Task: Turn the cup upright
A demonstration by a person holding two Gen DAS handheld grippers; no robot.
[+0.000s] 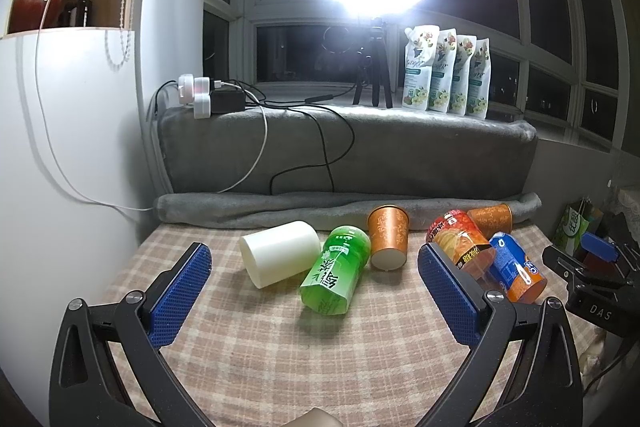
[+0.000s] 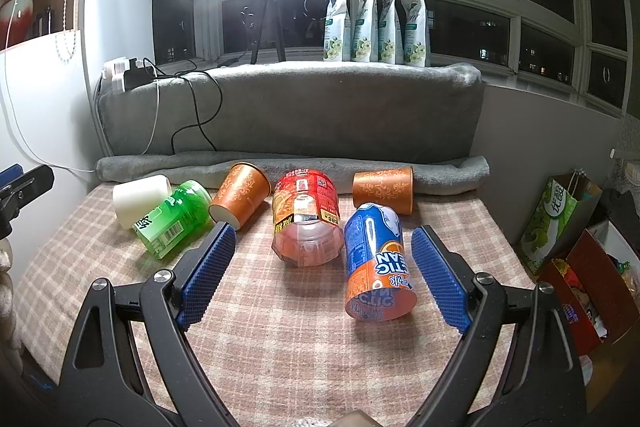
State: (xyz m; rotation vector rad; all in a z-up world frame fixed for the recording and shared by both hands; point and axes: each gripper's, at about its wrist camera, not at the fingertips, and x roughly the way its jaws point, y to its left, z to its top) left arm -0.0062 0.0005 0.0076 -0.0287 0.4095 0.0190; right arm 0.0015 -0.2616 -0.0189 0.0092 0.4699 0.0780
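Six cups lie tipped on their sides on the checked tablecloth (image 2: 280,347) over the table: a white cup (image 1: 280,253), a green tea cup (image 1: 334,269) just beside it, an orange paper cup (image 1: 387,237), a red cup (image 2: 306,221), a blue-and-orange cup (image 2: 376,261) and a second orange paper cup (image 2: 386,189) against the grey rolled blanket (image 2: 296,165). The left gripper (image 1: 316,267) and right gripper (image 2: 323,241) both hover with fingers spread wide, holding nothing.
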